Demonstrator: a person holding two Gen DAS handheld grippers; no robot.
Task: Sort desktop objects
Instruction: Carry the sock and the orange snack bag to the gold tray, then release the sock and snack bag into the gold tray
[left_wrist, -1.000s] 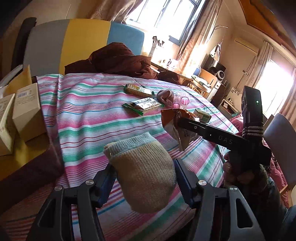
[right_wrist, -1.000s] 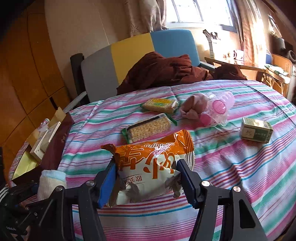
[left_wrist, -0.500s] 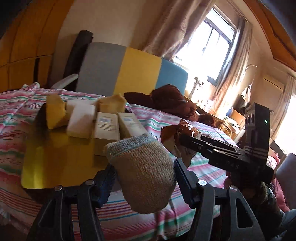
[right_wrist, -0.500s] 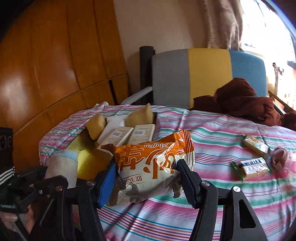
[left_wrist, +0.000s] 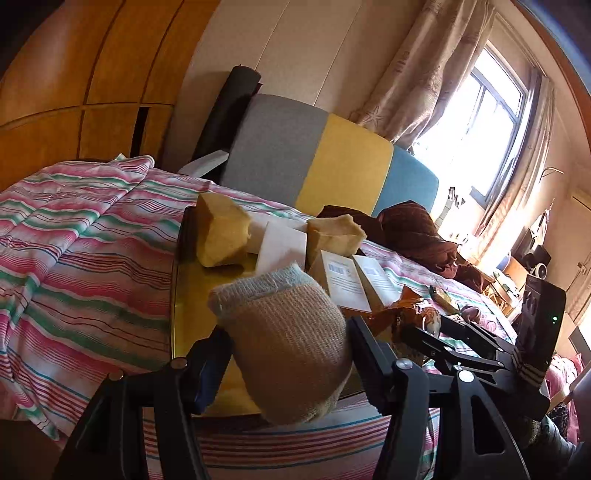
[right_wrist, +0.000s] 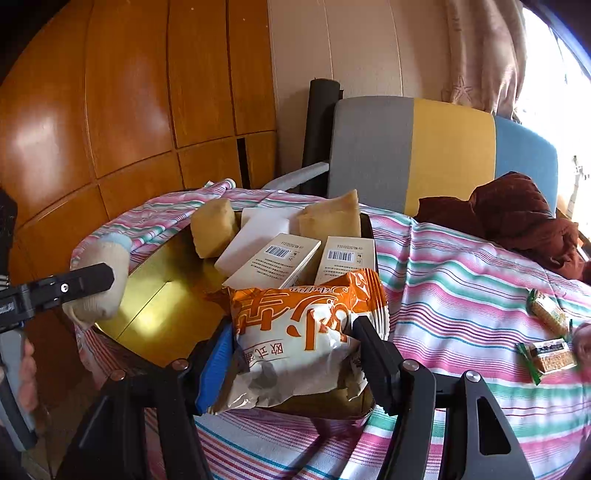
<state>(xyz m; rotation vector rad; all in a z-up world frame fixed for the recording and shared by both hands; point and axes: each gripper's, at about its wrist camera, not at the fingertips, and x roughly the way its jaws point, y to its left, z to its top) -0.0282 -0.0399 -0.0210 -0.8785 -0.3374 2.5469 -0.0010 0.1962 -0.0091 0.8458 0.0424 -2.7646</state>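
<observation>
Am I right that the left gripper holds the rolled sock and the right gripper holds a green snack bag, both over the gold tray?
Not quite: the snack bag in the right gripper is orange and white, as the right wrist view shows. The rest stands: the left gripper holds the rolled sock, both over the gold tray.

a chair (right_wrist: 436, 155) stands behind the desk, its back padded in three upright bands: grey, yellow, blue. a dark brown cloth (right_wrist: 517, 218) lies crumpled in front of it, spilling onto the striped cloth (right_wrist: 461, 280) of pink, green and white that covers the desk. glossy orange wooden panels (right_wrist: 129, 110) line the wall to the left, with a plain cream wall beside them. a beige curtain (left_wrist: 424, 74) with a starfish pattern hangs by the bright window (left_wrist: 491, 129). far off at the right, small cluttered shelves sit in glare, too blurred to make out.
</observation>
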